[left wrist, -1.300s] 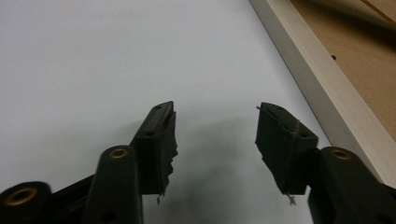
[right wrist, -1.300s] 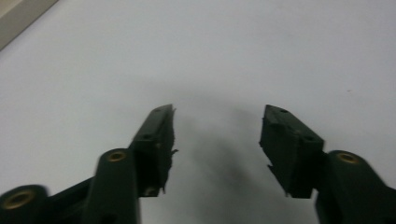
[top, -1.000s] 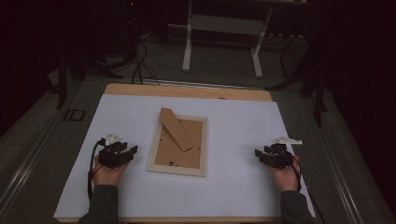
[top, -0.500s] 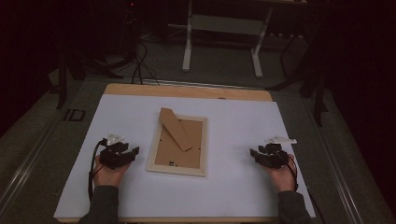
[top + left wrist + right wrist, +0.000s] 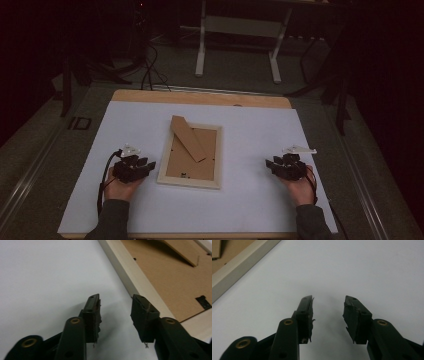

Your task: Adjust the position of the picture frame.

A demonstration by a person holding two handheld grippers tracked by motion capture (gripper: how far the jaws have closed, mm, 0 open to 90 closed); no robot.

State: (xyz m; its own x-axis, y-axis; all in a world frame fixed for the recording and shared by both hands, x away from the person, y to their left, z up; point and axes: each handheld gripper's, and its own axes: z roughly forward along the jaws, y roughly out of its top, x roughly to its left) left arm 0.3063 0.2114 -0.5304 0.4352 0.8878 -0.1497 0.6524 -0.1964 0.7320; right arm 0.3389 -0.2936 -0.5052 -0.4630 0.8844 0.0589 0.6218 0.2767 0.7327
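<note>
With both jaws spread and empty, the left gripper (image 5: pixel 145 165) at the picture frame's (image 5: pixel 191 152) 9 o'clock edge could shove it toward the right gripper (image 5: pixel 271 164) at 3 o'clock instead of gripping.

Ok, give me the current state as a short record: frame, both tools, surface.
frame: picture frame lies face down, brown backing up, stand flap on the backing
left tool: left tool open, empty, beside the frame's left edge, not touching
right tool: right tool open, empty, well off to the frame's right
surface: white sheet on a wooden table
contact: neither tool grips anything
</note>
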